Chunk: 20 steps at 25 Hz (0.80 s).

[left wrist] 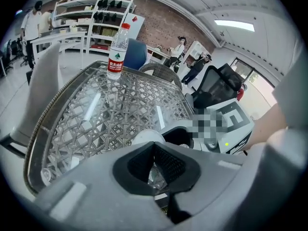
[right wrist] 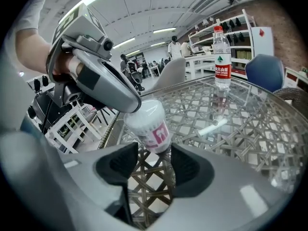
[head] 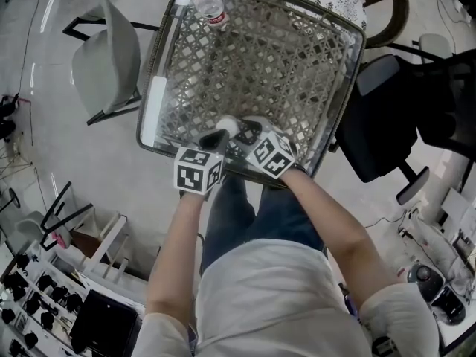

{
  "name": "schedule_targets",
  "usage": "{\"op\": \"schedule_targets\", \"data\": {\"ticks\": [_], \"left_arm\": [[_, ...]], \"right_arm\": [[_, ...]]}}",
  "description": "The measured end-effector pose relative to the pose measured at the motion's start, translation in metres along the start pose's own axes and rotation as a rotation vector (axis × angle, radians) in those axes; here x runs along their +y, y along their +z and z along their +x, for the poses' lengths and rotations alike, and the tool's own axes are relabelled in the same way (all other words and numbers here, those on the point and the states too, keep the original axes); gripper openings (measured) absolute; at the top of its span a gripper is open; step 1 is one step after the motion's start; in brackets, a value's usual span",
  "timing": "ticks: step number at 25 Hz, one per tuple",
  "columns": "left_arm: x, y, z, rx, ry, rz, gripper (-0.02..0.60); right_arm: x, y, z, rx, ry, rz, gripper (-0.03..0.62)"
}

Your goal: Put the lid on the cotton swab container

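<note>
The cotton swab container (right wrist: 149, 126) is a white tub with a pink label and a white lid on top. It hangs tilted over the near edge of the glass-topped wicker table (head: 152, 110). Its lower end sits between the pads of my right gripper (right wrist: 154, 150), which is shut on it. My left gripper (right wrist: 131, 106) reaches in from the left, its jaws shut, with their tip resting on the lid's edge. In the left gripper view the shut pads (left wrist: 154, 148) meet just short of the white lid (left wrist: 146, 137). In the head view both grippers (head: 216, 136) (head: 244, 131) meet at the white container (head: 227, 126).
A water bottle (head: 208, 2) with a red cap stands at the table's far left corner. A grey chair (head: 111, 58) stands left of the table and a black office chair (head: 383, 117) stands to its right. Shelves and several people are in the background.
</note>
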<state>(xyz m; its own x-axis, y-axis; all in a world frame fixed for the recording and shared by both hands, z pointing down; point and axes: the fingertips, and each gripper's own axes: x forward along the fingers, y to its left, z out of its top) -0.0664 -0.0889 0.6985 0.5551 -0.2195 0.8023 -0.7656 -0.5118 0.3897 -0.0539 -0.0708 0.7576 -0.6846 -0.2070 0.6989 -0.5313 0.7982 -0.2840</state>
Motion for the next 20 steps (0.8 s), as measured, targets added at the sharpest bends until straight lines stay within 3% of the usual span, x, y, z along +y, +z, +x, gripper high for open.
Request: {"op": "schedule_targets", "data": {"ticks": [12,20], "left_arm": [[-0.001,-0.002,0.007,0.073,0.097,0.094,0.007],[0.0,-0.002,0.003,0.024,0.088,0.046,0.008]], "right_arm": [[0.009,-0.003,0.003,0.013,0.013,-0.014,0.218],[-0.002,0.0,-0.019,0.003,-0.03,-0.005,0.218]]}}
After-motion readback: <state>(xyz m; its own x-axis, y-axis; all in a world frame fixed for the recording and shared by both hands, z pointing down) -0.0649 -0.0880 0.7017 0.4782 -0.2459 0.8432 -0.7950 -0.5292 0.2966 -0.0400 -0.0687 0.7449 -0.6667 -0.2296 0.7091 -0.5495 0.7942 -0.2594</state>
